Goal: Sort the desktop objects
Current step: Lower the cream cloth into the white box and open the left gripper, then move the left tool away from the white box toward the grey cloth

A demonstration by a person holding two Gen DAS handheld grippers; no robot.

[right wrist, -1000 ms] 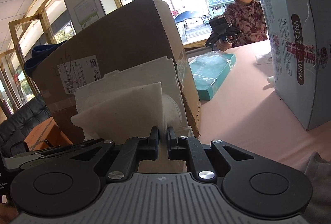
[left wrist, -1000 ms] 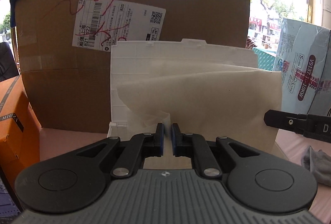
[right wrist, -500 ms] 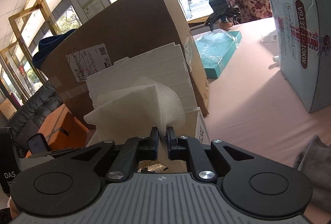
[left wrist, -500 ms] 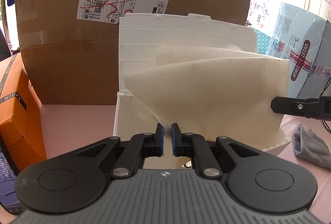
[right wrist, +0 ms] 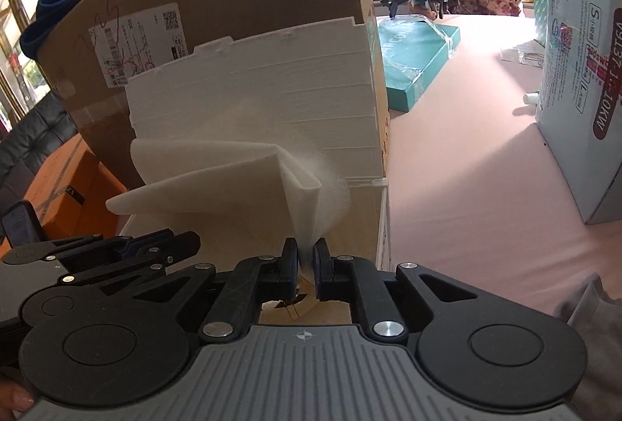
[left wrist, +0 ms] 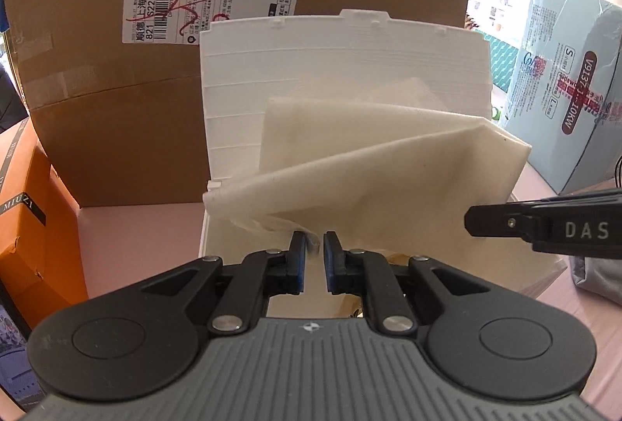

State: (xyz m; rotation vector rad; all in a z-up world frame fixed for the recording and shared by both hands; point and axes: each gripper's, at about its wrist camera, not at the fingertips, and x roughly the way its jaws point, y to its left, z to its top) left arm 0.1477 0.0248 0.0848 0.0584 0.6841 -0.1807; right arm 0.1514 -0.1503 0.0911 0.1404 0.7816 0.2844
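Over the open white storage box (left wrist: pixel 241 133), both grippers held the cream foam sheet (left wrist: pixel 388 164) above its interior. The left gripper (left wrist: pixel 315 246) had its jaws slightly parted, with only a thin wisp of the sheet's lower edge between them, so whether it truly gripped could not be told; the right gripper (right wrist: pixel 306 257) was nearly closed, pinching the sheet's folded corner. The sheet sagged, half folded, in front of the box's raised lid, not yet laid inside, so this step of the sorting looked under way rather than finished. A grey cloth (left wrist: pixel 598 277) lay to the right of the box, seemingly waiting. Most of the box floor was hidden by the sheet and grippers; some brownish contents showed beneath, unidentifiable. Behind the box stood a large cardboard carton (left wrist: pixel 116 133), its far side unseen; beyond the box to the right were a teal package (right wrist: pixel 412 63) and a pale blue carton (left wrist: pixel 563 79), cut off by the frame.
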